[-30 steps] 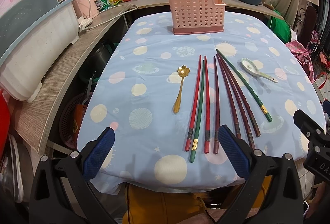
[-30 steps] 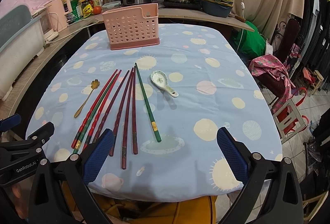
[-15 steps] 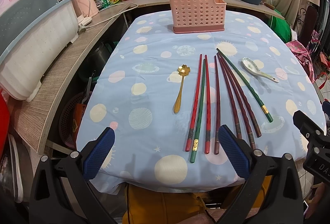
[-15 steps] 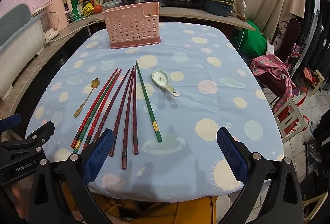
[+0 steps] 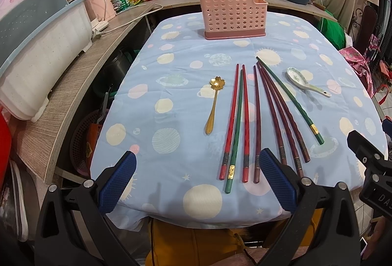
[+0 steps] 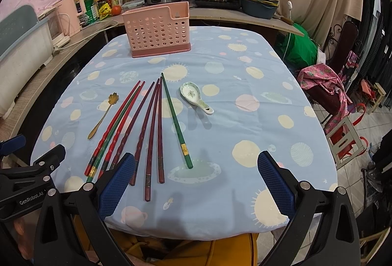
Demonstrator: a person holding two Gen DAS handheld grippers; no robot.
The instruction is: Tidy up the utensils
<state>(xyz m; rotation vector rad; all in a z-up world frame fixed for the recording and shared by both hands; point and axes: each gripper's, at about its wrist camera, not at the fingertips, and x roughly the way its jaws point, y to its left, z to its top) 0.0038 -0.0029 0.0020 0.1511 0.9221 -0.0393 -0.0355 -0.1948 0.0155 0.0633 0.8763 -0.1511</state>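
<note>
I hold my left gripper point(image 5: 196, 177) and right gripper point(image 6: 196, 177) wide open and empty at the table's point(image 6: 306, 84) near edge, ready to pick, while chopsticks point(image 5: 256, 123), gold spoon point(image 5: 213, 104) and china spoon point(image 6: 194, 96) lie mid-table and the pink basket point(image 5: 231, 13) waits at the far edge.

Eight chopsticks point(image 5: 256, 123), two spoons point(image 5: 214, 104), one pink holder point(image 5: 232, 13), two hand-held grippers point(image 5: 196, 182).

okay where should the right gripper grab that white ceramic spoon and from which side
Take the ceramic spoon by its handle, which points toward the near right, away from the chopsticks. Bring the open right gripper down from above, fingers straddling the narrow handle; the bowl is probably too wide and rounded for a secure pinch.
</note>
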